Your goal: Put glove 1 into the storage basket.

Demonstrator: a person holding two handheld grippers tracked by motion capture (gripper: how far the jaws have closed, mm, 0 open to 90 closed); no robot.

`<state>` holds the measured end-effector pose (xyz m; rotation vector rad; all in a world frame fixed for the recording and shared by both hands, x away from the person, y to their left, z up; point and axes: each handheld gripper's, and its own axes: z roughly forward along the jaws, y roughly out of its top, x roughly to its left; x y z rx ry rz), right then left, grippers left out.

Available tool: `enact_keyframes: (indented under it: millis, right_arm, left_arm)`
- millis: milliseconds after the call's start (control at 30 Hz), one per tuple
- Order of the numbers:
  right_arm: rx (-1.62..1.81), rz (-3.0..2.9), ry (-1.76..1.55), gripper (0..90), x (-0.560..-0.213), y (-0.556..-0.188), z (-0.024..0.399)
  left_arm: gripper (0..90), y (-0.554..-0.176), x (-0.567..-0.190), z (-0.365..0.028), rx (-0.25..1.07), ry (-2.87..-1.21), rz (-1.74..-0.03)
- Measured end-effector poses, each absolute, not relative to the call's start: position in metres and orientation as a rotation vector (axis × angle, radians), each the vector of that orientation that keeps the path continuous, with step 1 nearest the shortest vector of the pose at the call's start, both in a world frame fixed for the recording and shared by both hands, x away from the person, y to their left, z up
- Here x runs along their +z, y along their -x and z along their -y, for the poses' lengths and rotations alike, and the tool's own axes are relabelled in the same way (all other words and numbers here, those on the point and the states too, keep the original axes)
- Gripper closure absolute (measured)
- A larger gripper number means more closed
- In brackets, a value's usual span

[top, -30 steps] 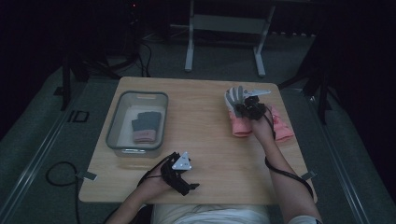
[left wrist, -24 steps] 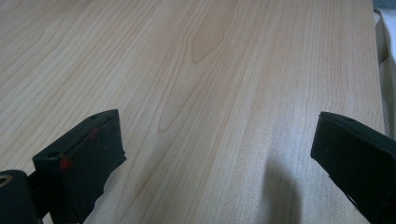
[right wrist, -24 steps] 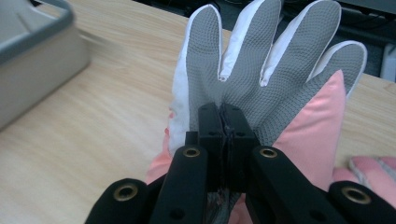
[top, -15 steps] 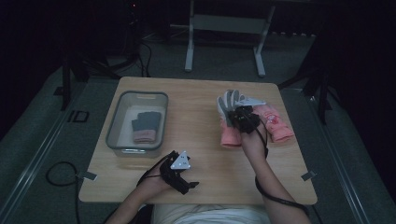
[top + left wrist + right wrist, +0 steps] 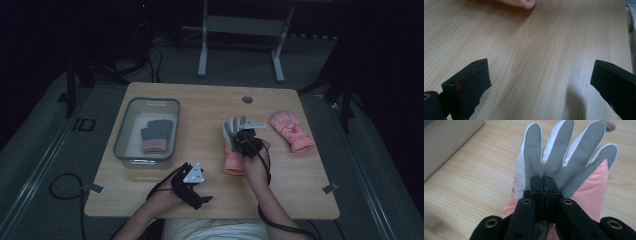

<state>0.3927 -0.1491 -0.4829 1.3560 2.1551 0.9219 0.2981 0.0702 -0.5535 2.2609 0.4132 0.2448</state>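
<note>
Nearest the person, the left gripper (image 5: pixel 194 184) rests on the pale wooden table (image 5: pixel 200 107), jaws spread wide on nothing. Mid-table, the right gripper (image 5: pixel 245 138) is clenched on the pink glove with grey textured palm (image 5: pixel 233 150), palm up, its long axis running near to far, fingers pointing away from the person.
</note>
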Motion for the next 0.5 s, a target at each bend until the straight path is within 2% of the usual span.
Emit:
enact_keyframes:
  millis: [267,500]
  right_arm:
    - [0.908,-2.190,-1.434,87.5,-0.518,-0.418,0.139]
    - [0.916,-2.200,-1.435,86.0,-0.533,-0.423,0.135]
  left_arm:
    - [2.1,-0.299,-0.555,-0.072,0.228,-2.263,-0.401]
    - [2.1,-0.299,-0.555,-0.071,0.229,-2.264,-0.403]
